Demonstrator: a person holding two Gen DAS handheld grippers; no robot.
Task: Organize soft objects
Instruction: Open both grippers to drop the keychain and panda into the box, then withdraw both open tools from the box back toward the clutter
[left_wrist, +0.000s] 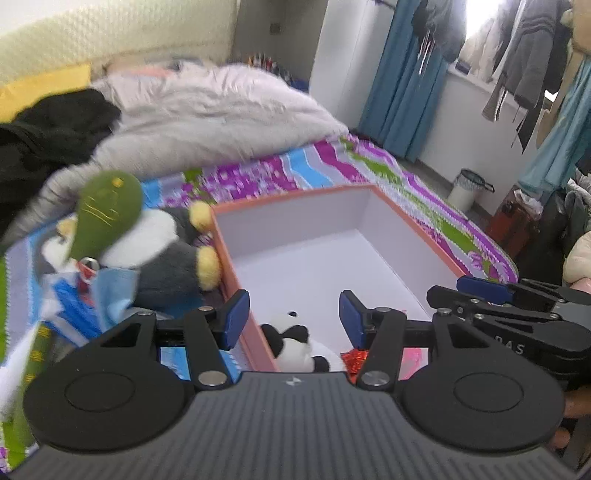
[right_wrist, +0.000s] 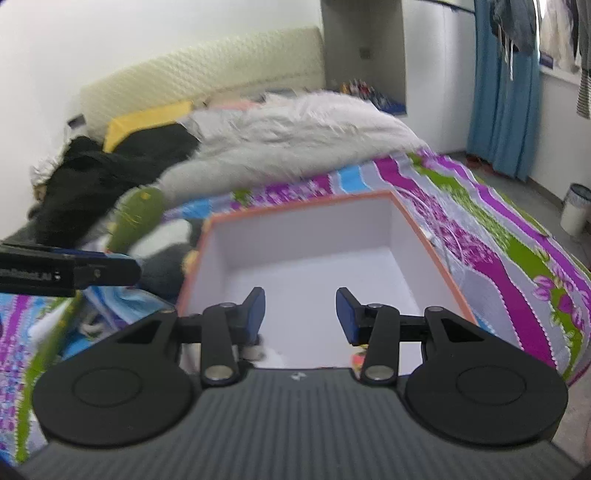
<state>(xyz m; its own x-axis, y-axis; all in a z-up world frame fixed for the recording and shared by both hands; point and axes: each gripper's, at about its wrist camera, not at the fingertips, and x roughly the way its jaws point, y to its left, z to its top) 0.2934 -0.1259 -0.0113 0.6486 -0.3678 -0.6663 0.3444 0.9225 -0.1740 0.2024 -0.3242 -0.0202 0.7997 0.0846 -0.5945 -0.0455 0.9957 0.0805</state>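
Note:
An orange-rimmed cardboard box (left_wrist: 406, 218) with a white inside lies on the bed. A small panda plush (left_wrist: 295, 341) and a red shiny item (left_wrist: 354, 360) rest in its near corner. My left gripper (left_wrist: 293, 314) hovers above that corner, open, with nothing between its blue pads. My right gripper (right_wrist: 300, 314) hangs over the box (right_wrist: 424, 240) too, open and empty; it also shows at the right of the left wrist view. Left of the box lie a green plush (left_wrist: 105, 214), a grey-and-white penguin plush (left_wrist: 166, 258) and a blue cloth toy (left_wrist: 107, 291).
A grey fluffy blanket (left_wrist: 207, 110) and black clothing (left_wrist: 48, 133) lie piled toward the headboard. The striped bedspread (right_wrist: 498, 236) runs to the bed's right edge. On the floor beyond stand a white bin (left_wrist: 467, 188) and blue curtains (left_wrist: 402, 81).

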